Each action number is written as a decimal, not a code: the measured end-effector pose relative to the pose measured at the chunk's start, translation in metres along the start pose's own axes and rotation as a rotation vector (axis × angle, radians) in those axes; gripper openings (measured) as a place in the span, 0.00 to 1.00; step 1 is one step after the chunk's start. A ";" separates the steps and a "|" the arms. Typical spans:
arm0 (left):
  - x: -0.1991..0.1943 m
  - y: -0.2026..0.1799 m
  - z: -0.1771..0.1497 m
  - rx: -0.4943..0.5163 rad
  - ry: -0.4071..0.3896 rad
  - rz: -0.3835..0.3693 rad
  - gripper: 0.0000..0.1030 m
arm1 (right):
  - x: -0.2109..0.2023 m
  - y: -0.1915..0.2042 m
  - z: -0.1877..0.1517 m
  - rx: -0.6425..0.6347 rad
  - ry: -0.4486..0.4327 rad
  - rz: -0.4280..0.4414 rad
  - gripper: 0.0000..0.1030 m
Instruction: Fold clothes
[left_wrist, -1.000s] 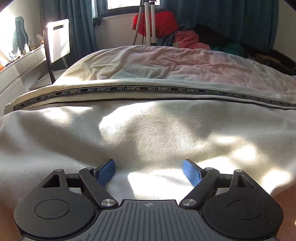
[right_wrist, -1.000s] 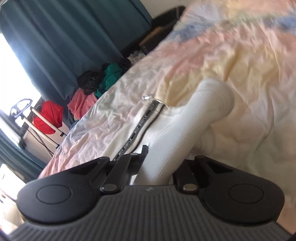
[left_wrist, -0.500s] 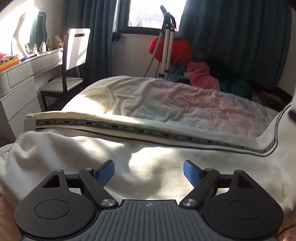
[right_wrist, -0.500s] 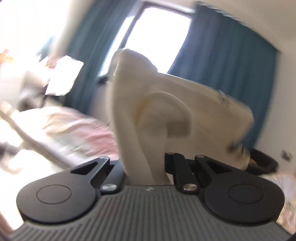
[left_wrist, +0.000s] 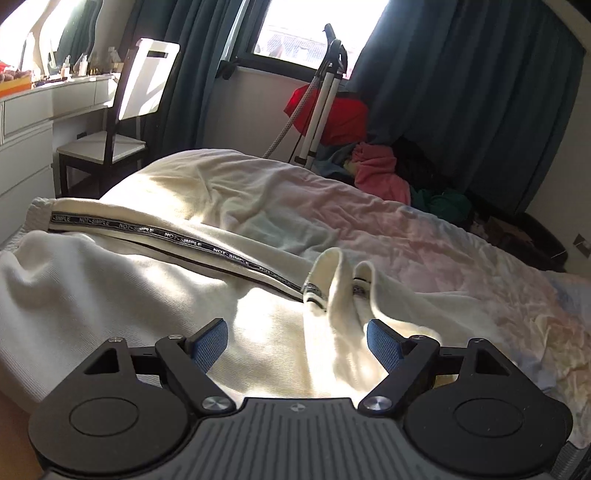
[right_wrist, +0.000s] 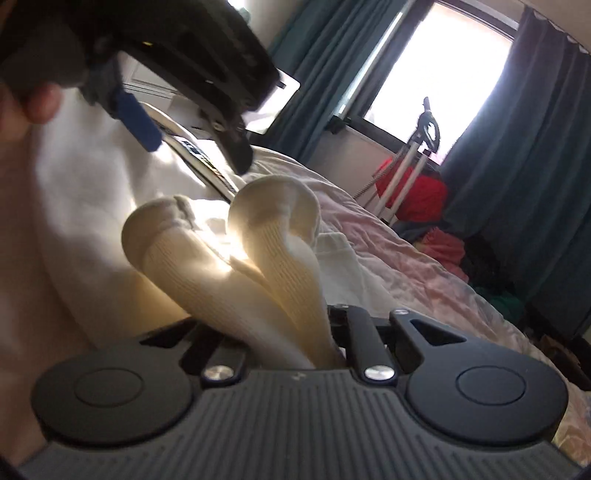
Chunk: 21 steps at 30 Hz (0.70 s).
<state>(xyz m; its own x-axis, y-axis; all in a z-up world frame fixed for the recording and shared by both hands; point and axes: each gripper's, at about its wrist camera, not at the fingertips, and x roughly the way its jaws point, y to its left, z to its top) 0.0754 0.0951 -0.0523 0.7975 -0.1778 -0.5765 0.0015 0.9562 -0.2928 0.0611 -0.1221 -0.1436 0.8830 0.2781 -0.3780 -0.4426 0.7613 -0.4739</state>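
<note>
Left hand-held gripper (left_wrist: 295, 341) hangs low over the cream garment (left_wrist: 129, 280), its blue pads (left_wrist: 208, 345) spread wide with nothing between them. The garment lies across the near end of the bed (left_wrist: 461, 258), its black lettered tape (left_wrist: 177, 238) running diagonally toward a bunched fold standing up just ahead of the right pad. Over on the other side, the right hand-held gripper (right_wrist: 291, 332) is clamped on a ribbed cream fold of that same garment (right_wrist: 280, 266), two rounded loops of cloth rising out of the pinch. The left hand-held gripper (right_wrist: 184, 122) shows above, blurred. Beyond the bed, a clothes pile (left_wrist: 376, 173) sits against the dark curtains (left_wrist: 461, 92).
</note>
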 end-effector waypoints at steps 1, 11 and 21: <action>0.001 0.001 -0.001 -0.012 0.004 -0.014 0.82 | -0.002 0.004 0.001 -0.020 0.000 0.028 0.11; -0.005 -0.014 -0.009 0.037 -0.024 -0.101 0.81 | -0.002 0.005 0.009 0.031 0.147 0.052 0.35; -0.007 -0.049 -0.030 0.154 0.044 -0.177 0.77 | -0.063 -0.066 0.010 0.382 0.161 0.152 0.79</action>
<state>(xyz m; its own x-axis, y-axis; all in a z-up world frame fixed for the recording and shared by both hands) 0.0518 0.0423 -0.0566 0.7497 -0.3524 -0.5602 0.2337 0.9329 -0.2741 0.0368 -0.1841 -0.0804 0.7633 0.3321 -0.5541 -0.4496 0.8890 -0.0865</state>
